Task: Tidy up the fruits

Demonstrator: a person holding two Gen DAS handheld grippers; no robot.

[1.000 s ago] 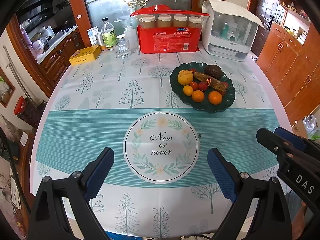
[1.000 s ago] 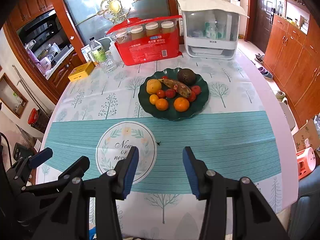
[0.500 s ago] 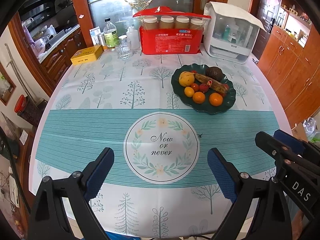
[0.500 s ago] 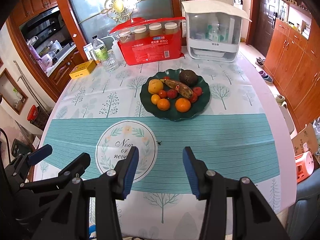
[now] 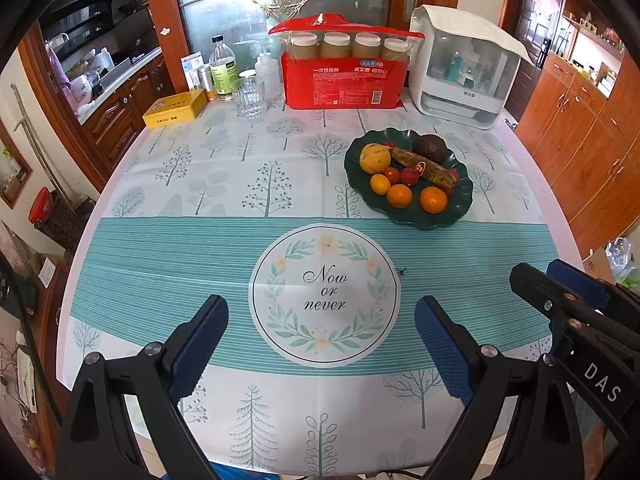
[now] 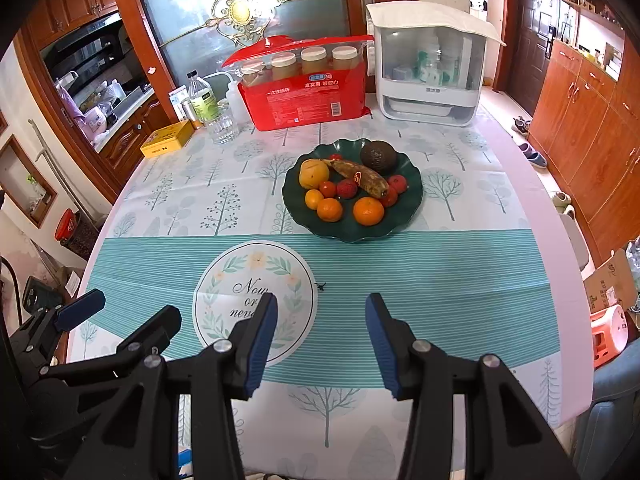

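Green plate on counter, far side of teal band, holding oranges, banana, avocado; left tool spread wide, empty; right tool partly spread, empty, both near counter edge, well apart from plate

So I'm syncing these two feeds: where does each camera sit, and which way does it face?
Left wrist: on the left tongs, angled down across the table at the fruit plate; right tongs show at the right edge.
Right wrist: on the right tongs, same direction; left tongs at lower left.
Shared: plate, red package.
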